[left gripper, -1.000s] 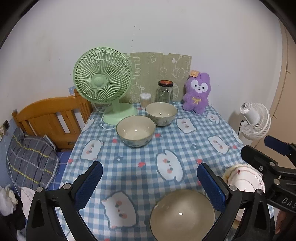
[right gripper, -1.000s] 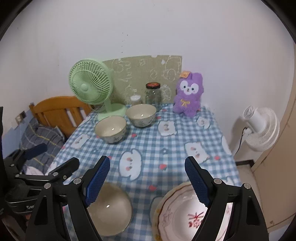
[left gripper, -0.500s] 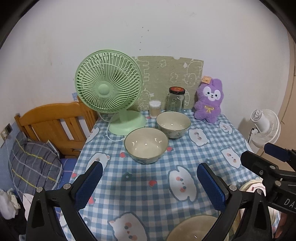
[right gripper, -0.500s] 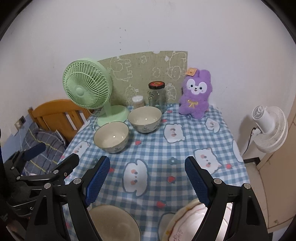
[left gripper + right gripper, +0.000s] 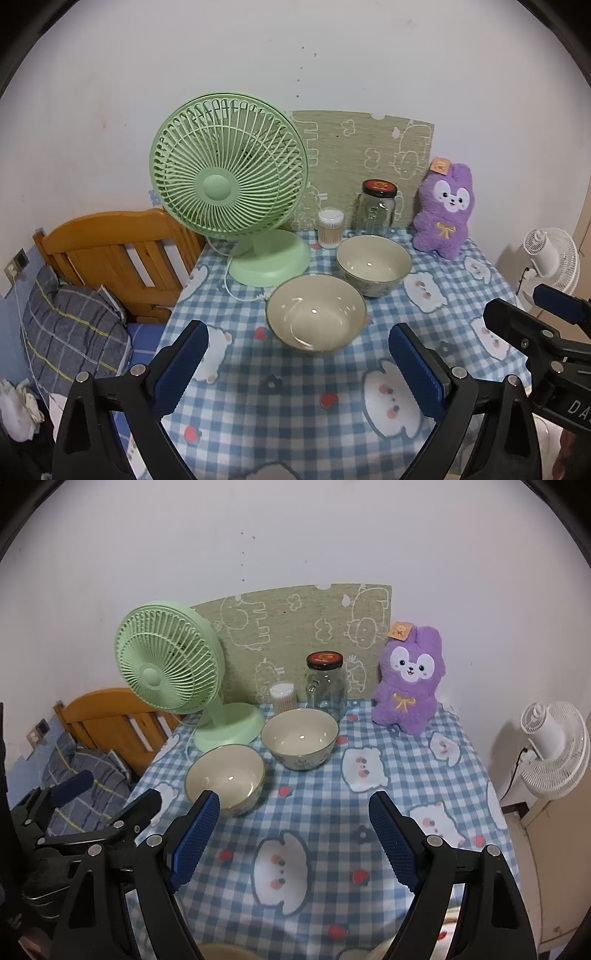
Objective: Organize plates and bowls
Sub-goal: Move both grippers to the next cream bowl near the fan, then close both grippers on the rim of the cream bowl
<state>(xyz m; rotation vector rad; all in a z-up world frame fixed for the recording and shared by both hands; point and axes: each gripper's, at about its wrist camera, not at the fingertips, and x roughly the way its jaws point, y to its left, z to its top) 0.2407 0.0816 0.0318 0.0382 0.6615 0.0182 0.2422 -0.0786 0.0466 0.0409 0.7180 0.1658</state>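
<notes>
Left wrist view has my left gripper (image 5: 297,363) spread wide with nothing in it, and the right gripper (image 5: 295,832) is just as wide and empty. Nearer bowl (image 5: 316,312) and farther bowl (image 5: 373,264) sit toward the table's (image 5: 258,406) back edge, by the green fan (image 5: 229,186). They look like glazed ceramic: stiff, slick, chippable, some heft. I'd pinch one over its rim wall.
</notes>
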